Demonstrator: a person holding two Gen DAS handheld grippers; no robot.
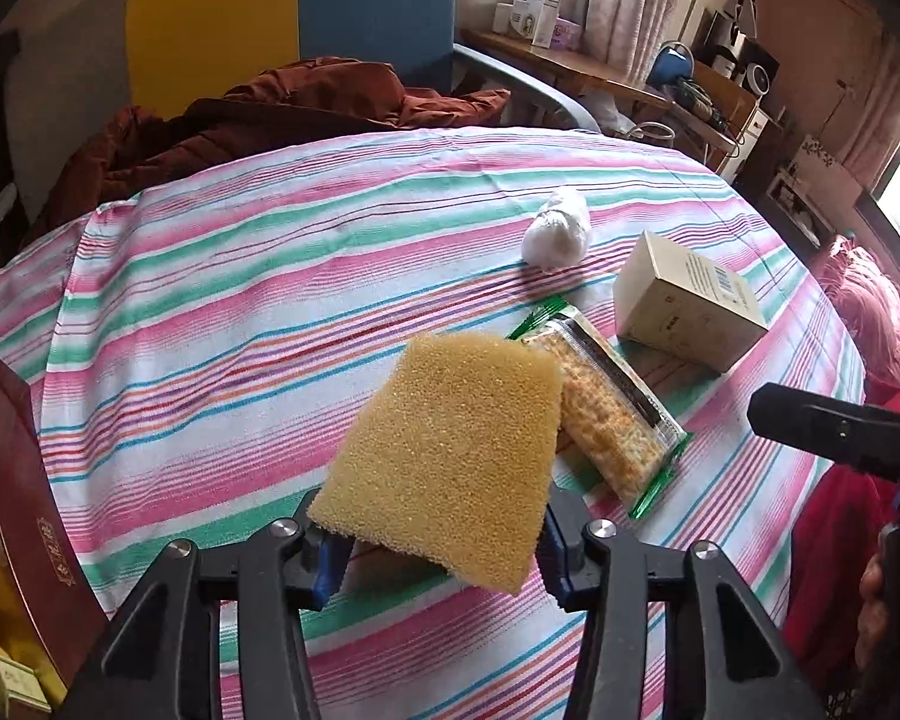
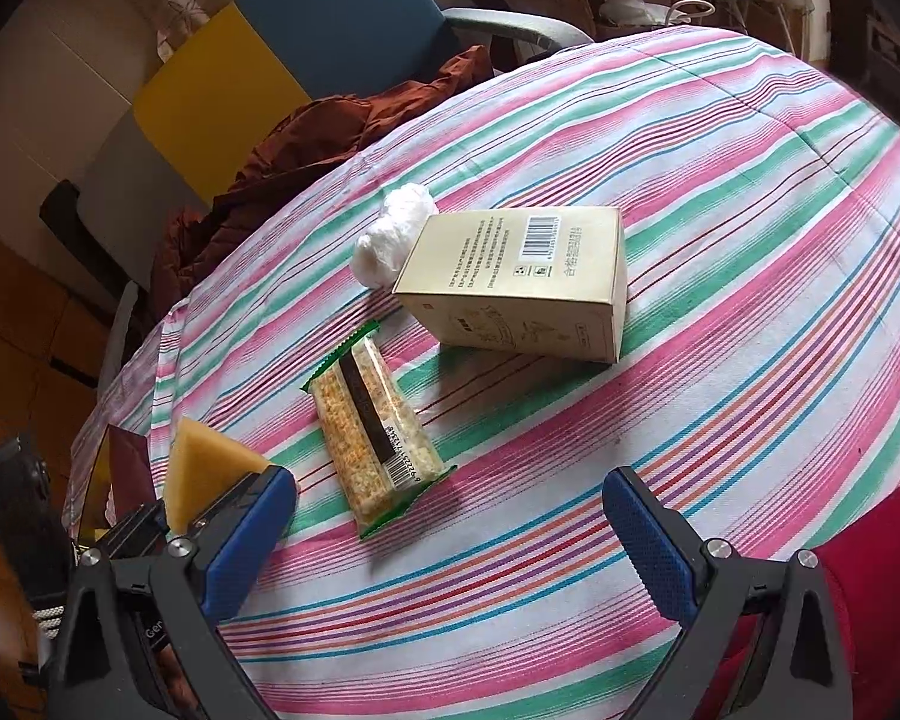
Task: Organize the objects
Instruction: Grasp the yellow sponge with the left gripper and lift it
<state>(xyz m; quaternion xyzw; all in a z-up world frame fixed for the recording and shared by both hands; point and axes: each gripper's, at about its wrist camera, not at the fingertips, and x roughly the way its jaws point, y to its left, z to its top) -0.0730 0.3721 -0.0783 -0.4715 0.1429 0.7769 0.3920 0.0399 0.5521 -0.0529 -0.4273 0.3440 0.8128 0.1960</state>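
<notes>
The yellow sponge (image 1: 450, 456) sits pinched between the blue-padded fingers of the left gripper (image 1: 438, 558), which clamp its near edge from both sides. It is tilted, its far end raised over the striped tablecloth (image 1: 222, 312), and in the left wrist view it overlaps the near edge of the snack bar packet (image 1: 612, 414). The right wrist view shows one corner of the sponge sticking up behind the right gripper's left finger (image 2: 246, 540).

The snack bar packet, clear with green ends and a dark band, lies flat on the cloth just beyond the sponge. Past it a beige carton with a barcode (image 2: 528, 282) lies on its side, and a white wad of crumpled plastic (image 2: 390, 234) lies just beside the carton's far corner; whether they touch is unclear.

The right gripper (image 2: 450, 540) hangs over bare cloth with its jaws spread wide and nothing between them.

At the table's left edge stands a dark red box (image 1: 24, 462). A rust-brown quilted jacket (image 1: 258, 114) lies heaped at the far edge, in front of a blue and yellow chair back (image 1: 294, 12).
</notes>
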